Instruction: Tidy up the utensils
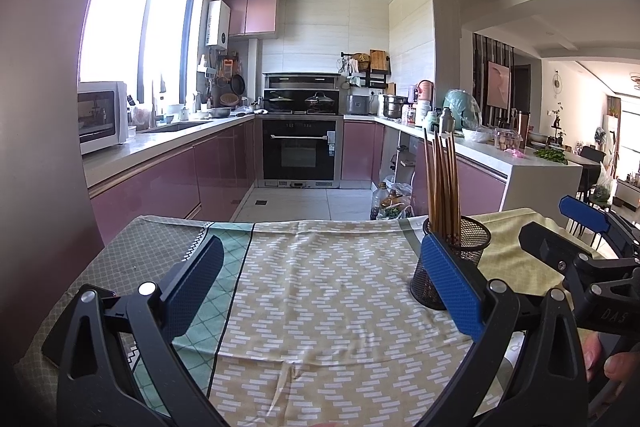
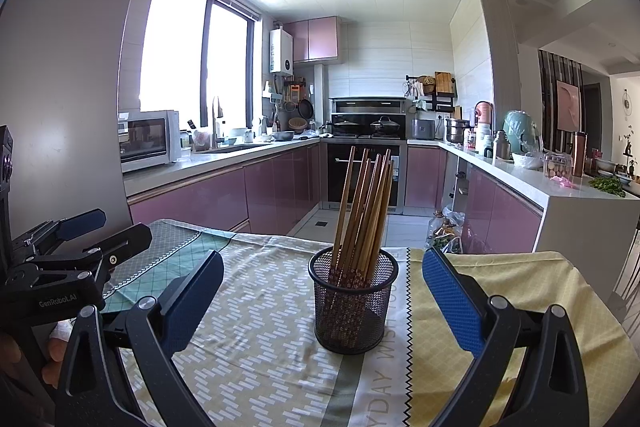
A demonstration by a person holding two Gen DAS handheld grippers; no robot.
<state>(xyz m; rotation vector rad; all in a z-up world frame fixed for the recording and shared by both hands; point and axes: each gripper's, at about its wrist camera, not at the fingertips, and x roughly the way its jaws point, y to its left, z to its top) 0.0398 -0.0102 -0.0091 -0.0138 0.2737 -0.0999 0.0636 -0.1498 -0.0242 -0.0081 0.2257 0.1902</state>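
Because the chopsticks (image 2: 362, 211) already stand together in the black mesh holder (image 2: 352, 303), both grippers hang back from it with nothing between their fingers. The holder sits upright on the cloth-covered tabletop (image 2: 256, 331), near its far edge, and the sticks lean to one side with their patterned ends down in the mesh. The right gripper (image 2: 324, 291) faces the holder directly, its 2 blue-padded fingers spread wide on either side of it and not touching it. The left gripper (image 1: 320, 279) is also spread wide and empty; it points at a bare part of the cloth, and the holder (image 1: 454, 259) is just behind its right finger from this view. It looks as if the sorting is finished or nearly so, since no loose utensil lies on the visible cloth.

Several things are not clear. The exact number of chopsticks cannot be counted, because they overlap; there seem to be about 8. The near edge of the tabletop is hidden under the gripper frames in both views. In the left wrist view, the lower part of the holder is covered by the blue pad. Only a few fingertips of the person (image 1: 618, 367) show, at the picture's border, so how the handles are held cannot be told.
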